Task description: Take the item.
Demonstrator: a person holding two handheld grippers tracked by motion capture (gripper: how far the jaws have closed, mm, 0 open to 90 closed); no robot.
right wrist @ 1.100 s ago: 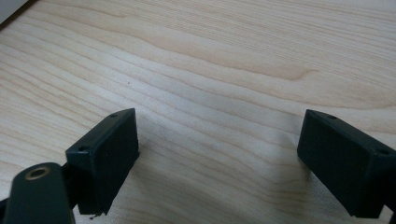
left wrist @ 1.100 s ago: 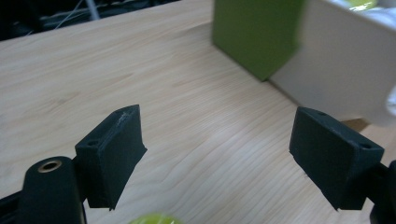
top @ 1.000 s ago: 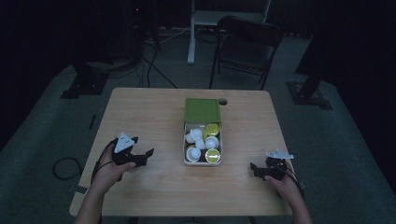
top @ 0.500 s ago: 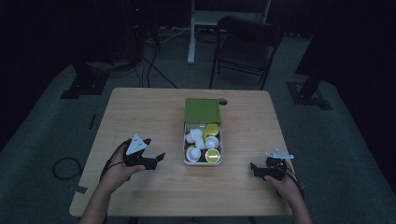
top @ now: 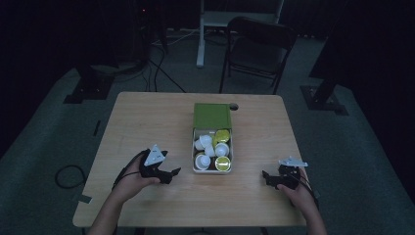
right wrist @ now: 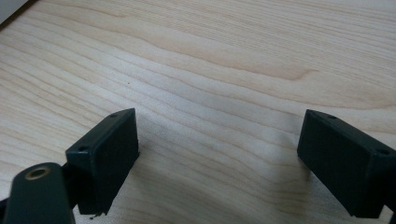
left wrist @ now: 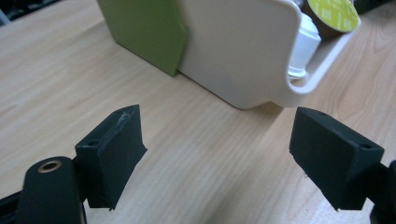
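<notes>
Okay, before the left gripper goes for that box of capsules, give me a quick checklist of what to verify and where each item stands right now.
1. Left gripper open: ok, jaws stand wide apart in the left gripper view.
2. Left gripper aimed at the box: ok, its near corner sits between the jaws, not yet touched.
3. Path clear: ok, bare table lies between jaws and box.
4. Capsules seated inside the box: ok, none lie on the table.
5. Green lid slid back: ok, it covers the far half of the box.
6. Right gripper out of the way: ok, open, off to the box's right.
</notes>
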